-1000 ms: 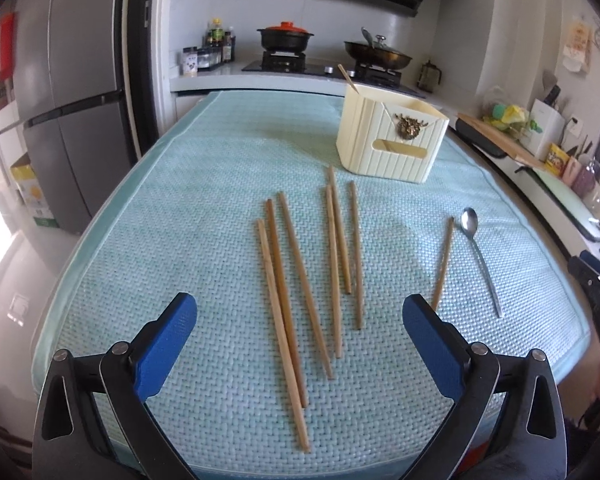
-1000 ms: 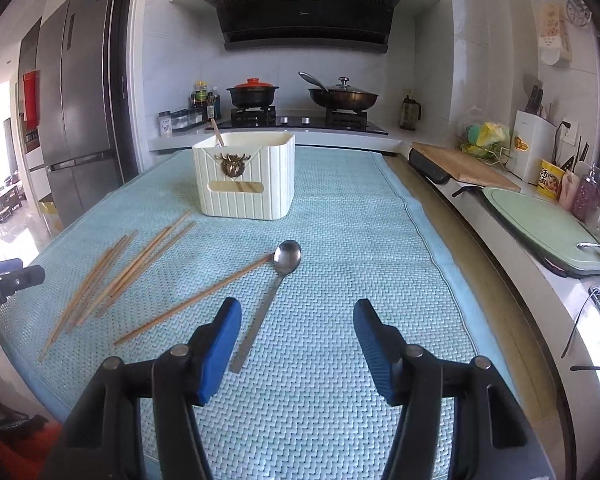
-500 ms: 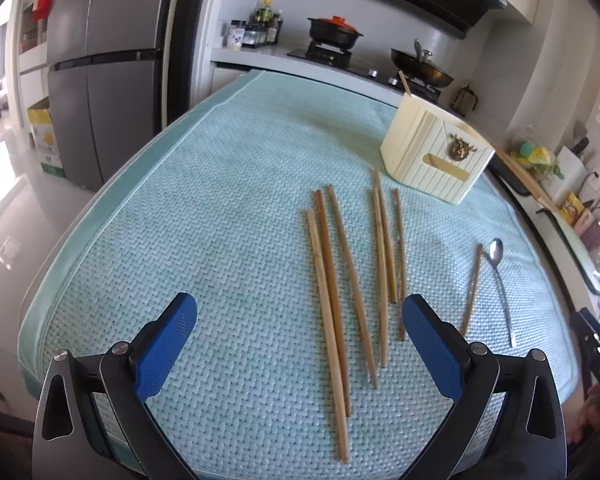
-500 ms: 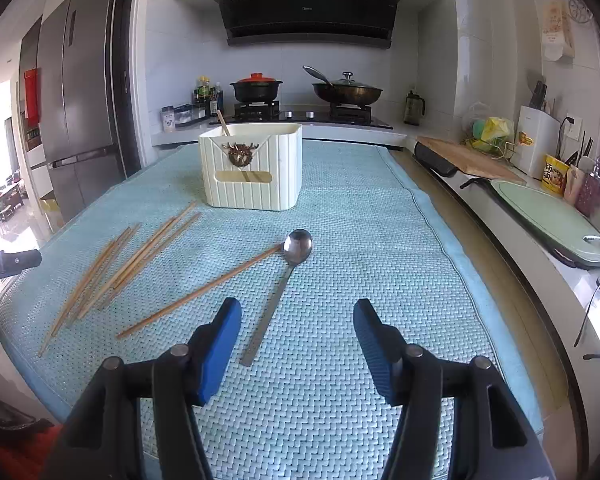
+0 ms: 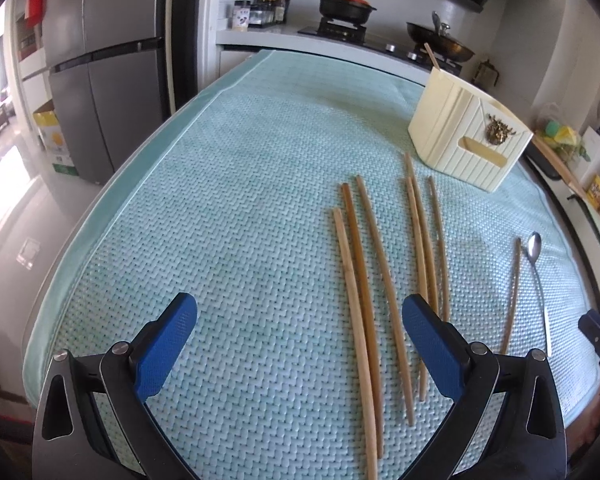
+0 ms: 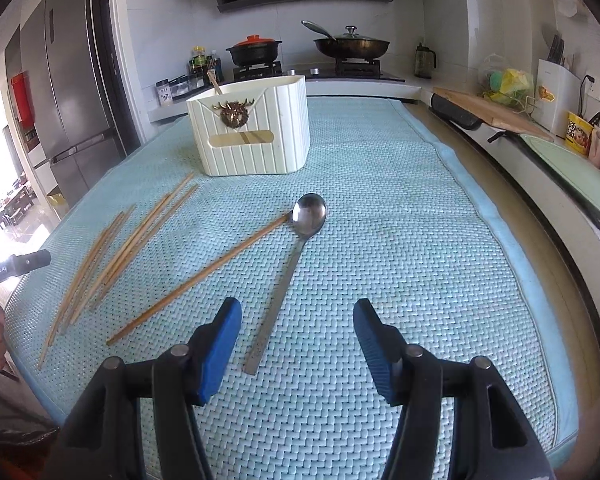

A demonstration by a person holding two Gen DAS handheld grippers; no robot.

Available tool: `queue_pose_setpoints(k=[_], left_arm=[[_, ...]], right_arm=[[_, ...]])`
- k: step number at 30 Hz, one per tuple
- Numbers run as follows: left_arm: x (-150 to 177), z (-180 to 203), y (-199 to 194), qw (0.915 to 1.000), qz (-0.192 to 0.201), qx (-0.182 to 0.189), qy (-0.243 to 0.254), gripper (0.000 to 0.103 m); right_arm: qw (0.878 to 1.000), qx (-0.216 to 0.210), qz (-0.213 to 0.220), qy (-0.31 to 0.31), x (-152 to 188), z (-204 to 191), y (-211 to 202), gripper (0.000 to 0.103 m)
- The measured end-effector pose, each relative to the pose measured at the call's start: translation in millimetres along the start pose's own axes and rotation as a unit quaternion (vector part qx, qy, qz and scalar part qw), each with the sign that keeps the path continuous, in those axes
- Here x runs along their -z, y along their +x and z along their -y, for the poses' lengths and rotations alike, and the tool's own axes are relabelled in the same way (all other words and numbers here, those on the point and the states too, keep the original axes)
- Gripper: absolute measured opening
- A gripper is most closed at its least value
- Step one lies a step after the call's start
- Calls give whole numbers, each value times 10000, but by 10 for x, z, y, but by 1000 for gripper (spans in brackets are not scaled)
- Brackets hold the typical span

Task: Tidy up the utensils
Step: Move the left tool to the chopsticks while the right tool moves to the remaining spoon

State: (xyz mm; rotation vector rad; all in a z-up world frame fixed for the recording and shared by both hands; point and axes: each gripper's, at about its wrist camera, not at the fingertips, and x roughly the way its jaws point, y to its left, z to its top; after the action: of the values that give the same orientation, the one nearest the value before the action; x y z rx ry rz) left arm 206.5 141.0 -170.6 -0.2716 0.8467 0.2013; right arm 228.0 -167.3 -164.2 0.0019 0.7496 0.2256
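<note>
My left tool [image 5: 298,338] hangs wide open and empty over the near edge of the table [image 5: 228,208]; six wooden chopsticks [image 5: 380,276] lie loose on the teal mat, just ahead of its right finger; my right tool [image 6: 296,336] gapes open too, holding nothing, with the steel spoon [image 6: 296,256] lying between its fingers and a lone chopstick [image 6: 204,276] beside it; the cream utensil holder [image 6: 256,132] stands farther back, one stick already inside.
</note>
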Motion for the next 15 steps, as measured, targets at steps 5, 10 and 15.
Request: queue_pose_setpoints(k=[5, 10, 15], left_arm=[[-99, 32, 187, 9998, -136, -132, 45, 102], [-180, 94, 374, 9991, -217, -319, 168, 102], [-192, 108, 516, 9974, -387, -537, 295, 102]], right_arm=[[9999, -122, -39, 36, -47, -71, 87, 60], [9998, -178, -47, -30, -27, -117, 78, 60], [9999, -136, -9, -2, -24, -72, 16, 60]])
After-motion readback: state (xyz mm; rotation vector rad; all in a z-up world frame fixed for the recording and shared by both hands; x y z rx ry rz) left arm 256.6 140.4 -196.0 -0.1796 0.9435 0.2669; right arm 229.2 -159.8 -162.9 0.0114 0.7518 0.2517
